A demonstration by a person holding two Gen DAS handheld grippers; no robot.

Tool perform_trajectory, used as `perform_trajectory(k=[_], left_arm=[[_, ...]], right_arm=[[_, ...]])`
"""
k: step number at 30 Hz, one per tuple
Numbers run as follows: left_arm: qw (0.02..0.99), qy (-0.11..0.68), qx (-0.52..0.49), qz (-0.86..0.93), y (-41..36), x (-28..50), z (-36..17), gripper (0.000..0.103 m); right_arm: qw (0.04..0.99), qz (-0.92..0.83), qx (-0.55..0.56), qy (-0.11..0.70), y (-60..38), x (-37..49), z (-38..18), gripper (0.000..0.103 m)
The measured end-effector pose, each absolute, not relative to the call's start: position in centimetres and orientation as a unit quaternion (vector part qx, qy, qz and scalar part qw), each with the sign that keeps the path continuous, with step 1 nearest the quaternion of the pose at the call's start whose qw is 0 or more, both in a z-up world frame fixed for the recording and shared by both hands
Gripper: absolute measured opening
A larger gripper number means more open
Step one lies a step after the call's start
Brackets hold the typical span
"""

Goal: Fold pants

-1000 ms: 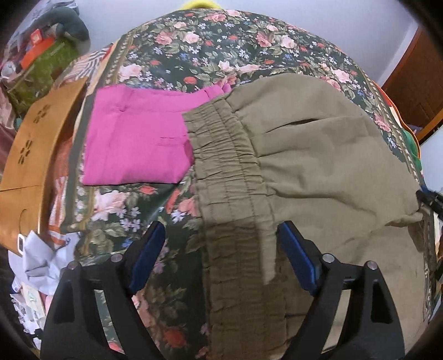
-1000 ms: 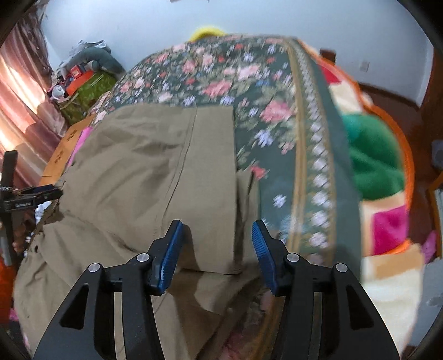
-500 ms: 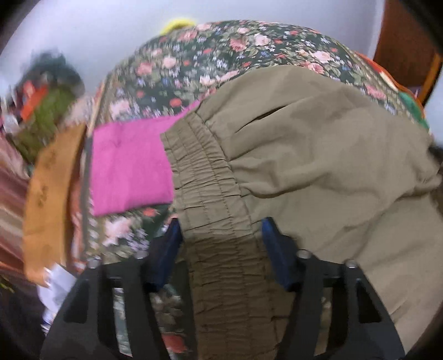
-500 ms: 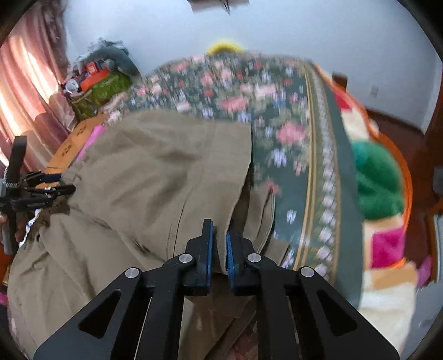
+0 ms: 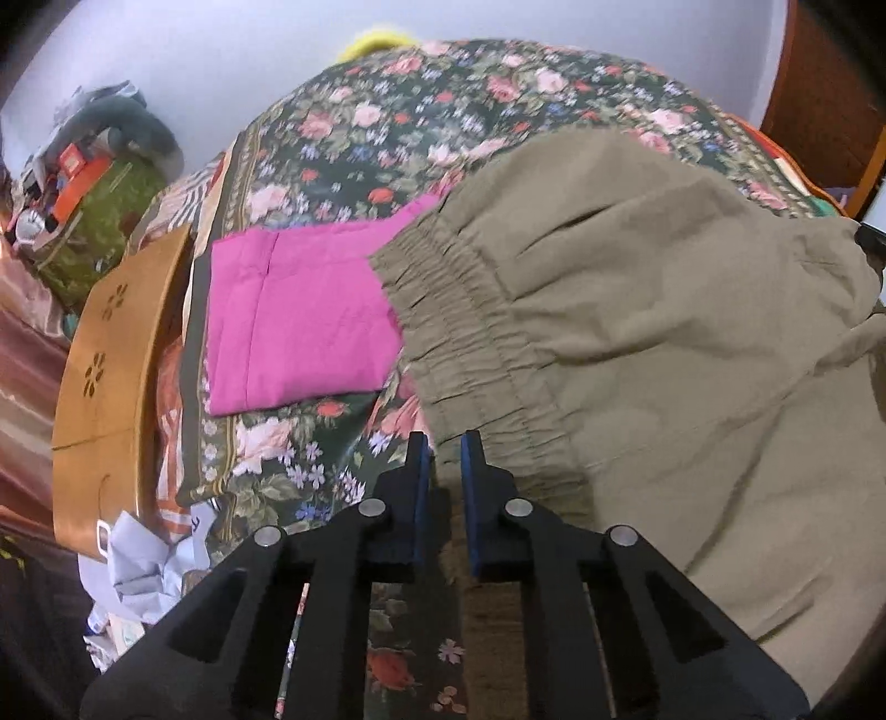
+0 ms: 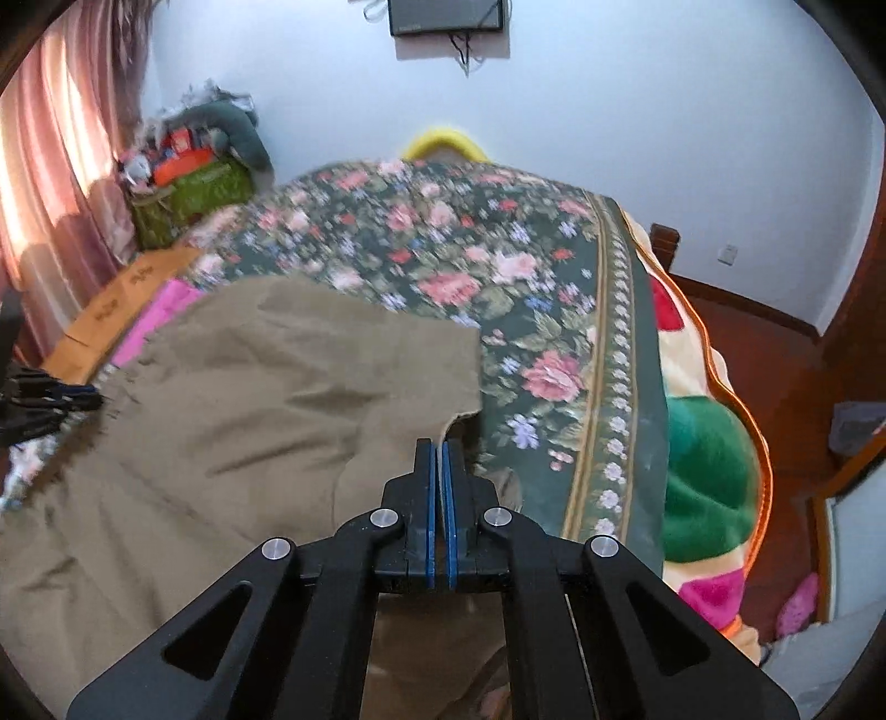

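A: Left wrist view. Where do the olive pants [image 5: 653,343] lie?

B: They fill the right half and lower centre of the frame, spread on the floral bedspread [image 5: 421,105]. The gathered elastic waistband [image 5: 470,343] runs from the frame's middle down to bottom centre.

A: And the left gripper [image 5: 443,459]?

B: Bottom centre. Its jaws are closing, nearly together, with the lower end of the waistband between the blue pads [image 5: 470,471]; a narrow strip of olive cloth shows in the gap.

A: Other items in this view?

B: A folded pink garment [image 5: 299,310] lies left of centre, its right edge under the waistband. A wooden board [image 5: 105,354] sits at the left edge, crumpled paper [image 5: 144,565] at lower left.

A: Right wrist view?

B: The pants occupy the left and lower centre, blurred. The right gripper [image 6: 441,459] stands at bottom centre, jaws fully together and pinching a cut edge of the olive cloth that hangs from the upper fabric layer. The left gripper appears at the far left edge, at the waistband end.

A: Surroundings?

B: The bedspread runs through the upper centre; a multicoloured blanket [image 6: 714,487] sits at the right, a pink curtain [image 6: 50,183] at upper left, and a wall-mounted screen [image 6: 446,16] at the top.
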State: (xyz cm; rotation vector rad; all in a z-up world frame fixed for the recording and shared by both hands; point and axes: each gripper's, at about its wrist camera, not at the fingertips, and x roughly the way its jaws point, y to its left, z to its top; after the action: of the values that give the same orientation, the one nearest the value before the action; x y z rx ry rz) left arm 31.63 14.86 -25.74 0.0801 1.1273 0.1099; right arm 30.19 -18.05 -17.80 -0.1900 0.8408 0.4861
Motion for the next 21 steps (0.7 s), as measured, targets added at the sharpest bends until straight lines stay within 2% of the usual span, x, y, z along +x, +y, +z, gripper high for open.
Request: perform_trajectory(k=[9, 18, 21], left_arm=[[0.831, 0.551, 0.036, 0.064, 15.3, 31.2, -28.0, 0.012], [0.832, 0.549, 0.026, 0.068, 15.9, 31.1, -25.7, 0.014], [0.843, 0.533, 0.011, 0.070, 16.3, 31.3, -23.9, 0.022]], right_arm=[[0.851, 0.208, -0.120, 0.468, -18.3, 31.3, -22.8, 0.002], [0.849, 0.229, -0.098, 0.466, -19.1, 31.1, -19.2, 0.007], [0.859, 0.236, -0.095, 0.443, -19.1, 30.9, -17.0, 0.018]])
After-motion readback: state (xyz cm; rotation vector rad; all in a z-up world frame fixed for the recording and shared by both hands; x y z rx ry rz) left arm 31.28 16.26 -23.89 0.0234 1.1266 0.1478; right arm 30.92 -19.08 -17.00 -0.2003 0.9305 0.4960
